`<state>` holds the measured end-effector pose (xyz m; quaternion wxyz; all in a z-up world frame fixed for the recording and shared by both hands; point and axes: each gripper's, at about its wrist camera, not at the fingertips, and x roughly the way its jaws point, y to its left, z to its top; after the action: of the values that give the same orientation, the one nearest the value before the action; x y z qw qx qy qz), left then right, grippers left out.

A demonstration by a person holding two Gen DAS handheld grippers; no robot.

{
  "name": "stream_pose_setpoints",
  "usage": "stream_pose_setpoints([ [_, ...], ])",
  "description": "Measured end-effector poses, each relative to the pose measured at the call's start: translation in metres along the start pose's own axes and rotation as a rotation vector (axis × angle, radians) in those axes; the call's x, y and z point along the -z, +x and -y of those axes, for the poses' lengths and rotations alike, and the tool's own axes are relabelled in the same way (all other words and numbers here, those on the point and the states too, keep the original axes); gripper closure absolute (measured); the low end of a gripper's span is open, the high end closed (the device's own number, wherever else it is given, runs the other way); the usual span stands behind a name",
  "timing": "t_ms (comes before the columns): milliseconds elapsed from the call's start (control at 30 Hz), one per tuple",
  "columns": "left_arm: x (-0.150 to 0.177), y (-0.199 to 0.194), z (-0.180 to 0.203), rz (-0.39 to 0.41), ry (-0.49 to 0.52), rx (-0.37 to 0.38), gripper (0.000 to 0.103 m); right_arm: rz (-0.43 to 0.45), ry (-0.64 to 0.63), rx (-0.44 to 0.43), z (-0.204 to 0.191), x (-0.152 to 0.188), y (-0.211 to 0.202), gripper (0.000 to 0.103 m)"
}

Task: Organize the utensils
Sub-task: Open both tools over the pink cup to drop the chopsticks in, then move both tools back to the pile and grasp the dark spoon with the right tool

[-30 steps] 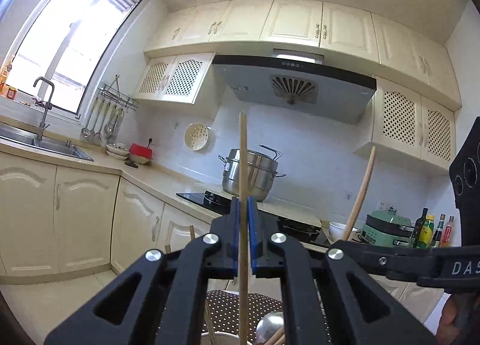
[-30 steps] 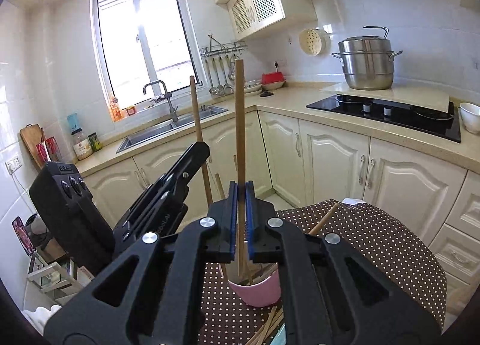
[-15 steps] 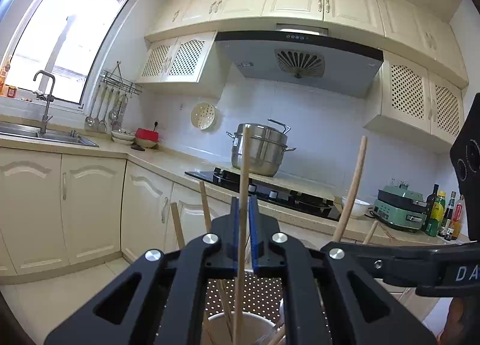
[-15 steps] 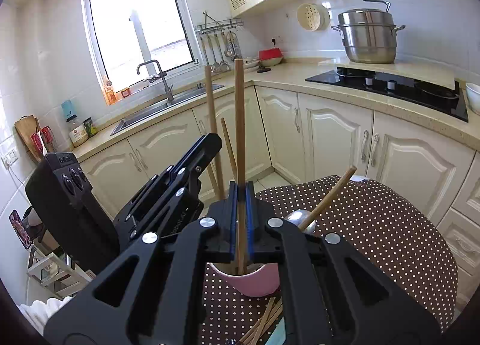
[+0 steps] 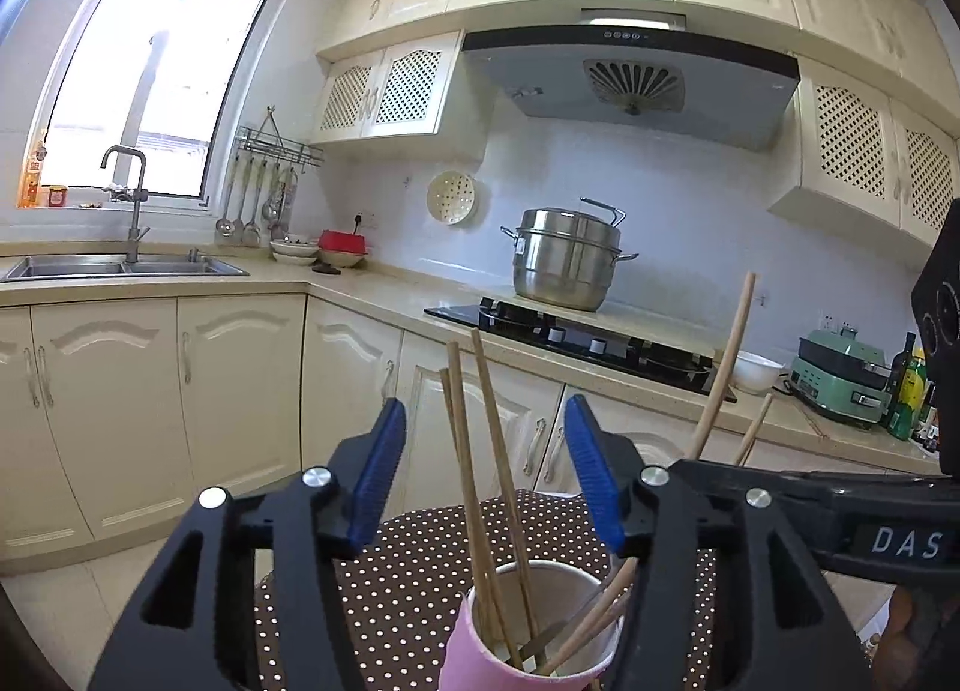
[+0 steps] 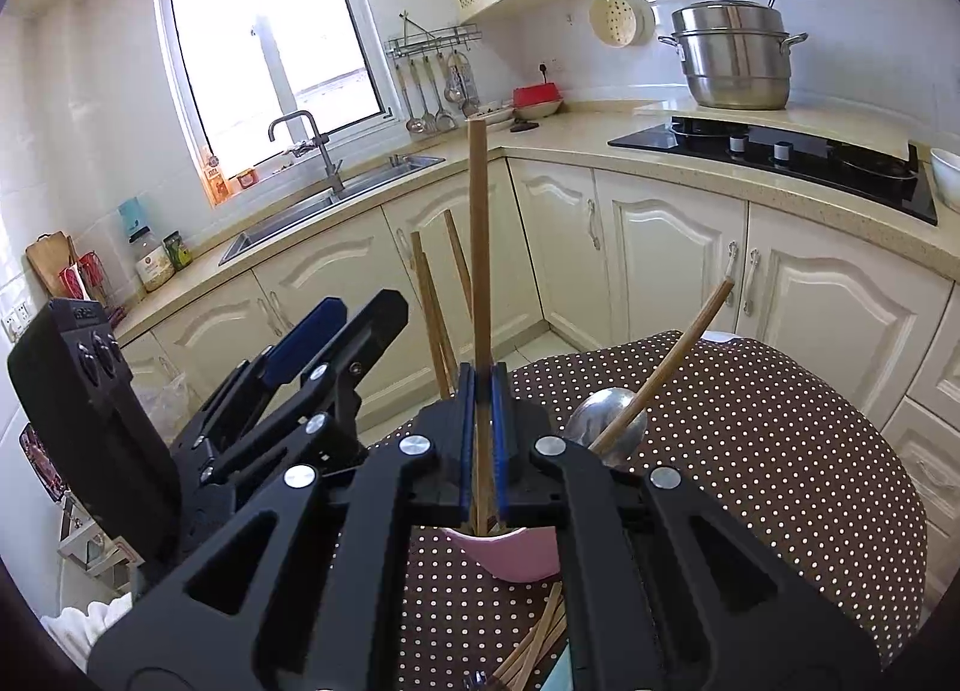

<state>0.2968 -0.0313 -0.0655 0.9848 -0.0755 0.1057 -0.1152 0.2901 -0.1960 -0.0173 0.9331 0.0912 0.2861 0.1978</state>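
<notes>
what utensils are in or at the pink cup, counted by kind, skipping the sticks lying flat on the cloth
loose chopsticks standing in the pink cup: 3
gripped chopstick in the right hand-held gripper: 1
spoon: 1
total: 5 utensils

1. Pink cup [image 5: 528, 640]: smooth, matt outside, paler inside; material not certain.
2. Chopsticks [image 5: 480, 487] in the pink cup: bare matt wood.
3. Tablecloth [image 6: 750, 451] under the pink cup: brown cloth with white dots.
4. Ladle [image 6: 606, 427] leaning out of the pink cup: polished metal bowl, wooden handle.
5. Left gripper [image 5: 483, 481] above the pink cup: matt black plastic, ribbed blue pads, bright metal screw heads.
6. Steamer pot [image 5: 567, 259] on the counter beyond the pink cup: shiny steel.
</notes>
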Motion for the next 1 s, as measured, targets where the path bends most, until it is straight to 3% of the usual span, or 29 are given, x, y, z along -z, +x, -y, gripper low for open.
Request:
stream_pose_setpoints([
  [667, -0.008, -0.042, -0.004, -0.033, 0.064, -0.039, 0.037, -0.017, 0.044, 0.037, -0.009, 0.012, -0.002, 0.096],
  [733, -0.009, -0.046, -0.004, -0.035, 0.063, -0.045, 0.036, -0.015, 0.047, 0.041, -0.010, 0.013, -0.005, 0.092],
  [800, -0.010, -0.050, -0.004, -0.036, 0.068, -0.050, 0.035, -0.008, 0.050, 0.046, -0.012, 0.014, -0.008, 0.074],
  [900, -0.012, -0.060, -0.005, -0.036, 0.074, -0.064, 0.034, 0.015, 0.055, 0.050, -0.012, 0.016, -0.018, 0.062],
  [1000, -0.012, -0.067, -0.005, -0.054, 0.080, -0.069, 0.033, 0.028, 0.054, 0.053, -0.013, 0.017, -0.028, 0.061],
])
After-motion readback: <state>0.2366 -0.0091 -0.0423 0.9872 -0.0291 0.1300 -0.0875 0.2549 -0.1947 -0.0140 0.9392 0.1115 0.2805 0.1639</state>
